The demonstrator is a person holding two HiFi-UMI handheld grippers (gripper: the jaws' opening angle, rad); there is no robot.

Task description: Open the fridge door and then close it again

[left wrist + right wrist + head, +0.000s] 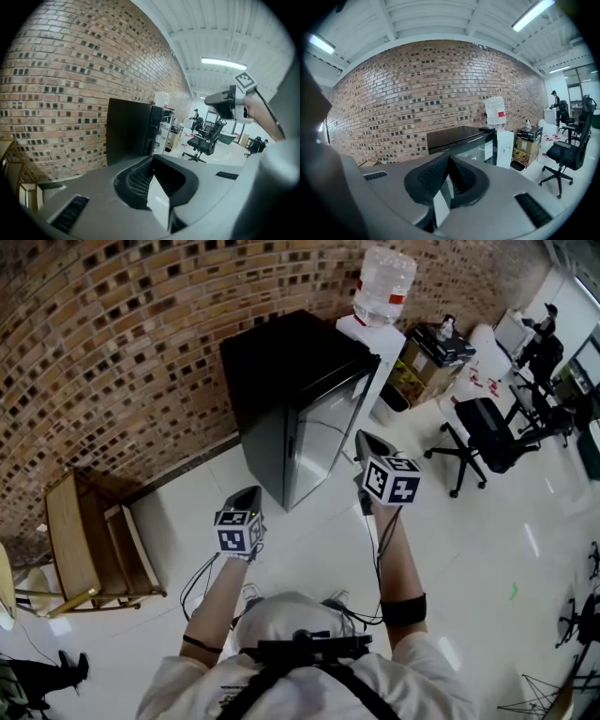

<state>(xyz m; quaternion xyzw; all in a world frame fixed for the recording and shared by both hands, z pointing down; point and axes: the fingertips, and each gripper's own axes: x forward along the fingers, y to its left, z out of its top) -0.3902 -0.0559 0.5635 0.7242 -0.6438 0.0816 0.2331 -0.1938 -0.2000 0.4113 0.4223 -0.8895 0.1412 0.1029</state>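
The white floor (309, 540) is lying open before the fridge (291, 399), while the brick wall (112, 352) is blocking behind it, the water dispenser (380, 334) is standing just beside it, and a wooden stand (89, 545) and an office chair (487, 432) are standing well apart.

Bkgd: brick wall (112, 334), white floor (525, 549), office chair (485, 430) rt.

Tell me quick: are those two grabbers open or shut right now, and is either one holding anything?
Left gripper: closed, holding nothing.
Right gripper: closed, holding nothing.
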